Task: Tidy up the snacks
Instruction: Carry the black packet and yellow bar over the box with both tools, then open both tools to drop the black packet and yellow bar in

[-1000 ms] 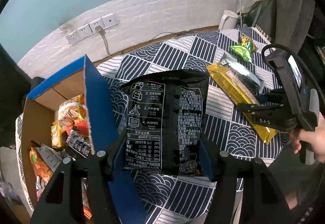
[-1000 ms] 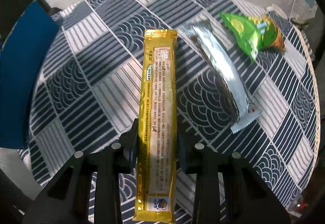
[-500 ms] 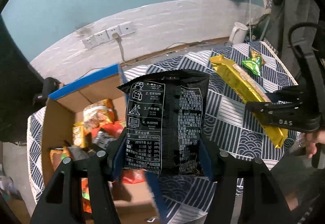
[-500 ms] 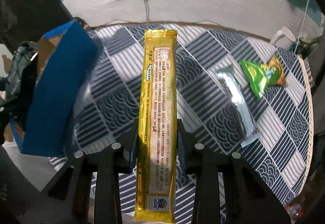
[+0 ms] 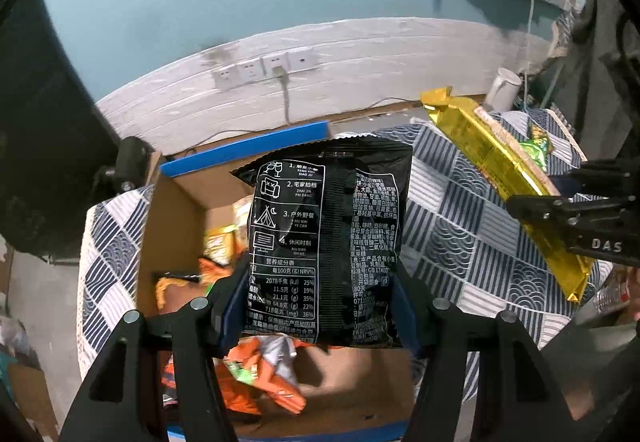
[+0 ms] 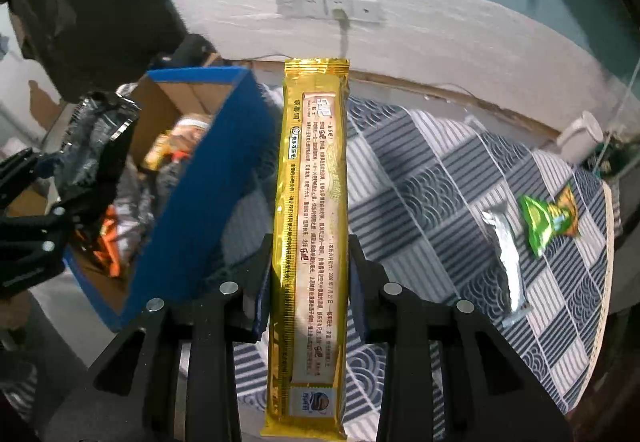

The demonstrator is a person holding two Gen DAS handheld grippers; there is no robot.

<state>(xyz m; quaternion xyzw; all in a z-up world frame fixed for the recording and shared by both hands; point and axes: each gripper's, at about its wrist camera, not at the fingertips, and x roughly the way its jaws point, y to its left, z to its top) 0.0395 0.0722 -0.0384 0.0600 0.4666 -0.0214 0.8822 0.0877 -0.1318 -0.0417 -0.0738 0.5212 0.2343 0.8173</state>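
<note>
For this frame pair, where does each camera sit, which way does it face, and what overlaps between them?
Left wrist: on the left gripper, angled down over the open blue cardboard box; its fingers clamp a black printed snack bag.
Right wrist: on the right gripper, angled down over the patterned tablecloth; its fingers clamp a long gold wrapper.
Shared: box, both packets, each other's gripper.
</note>
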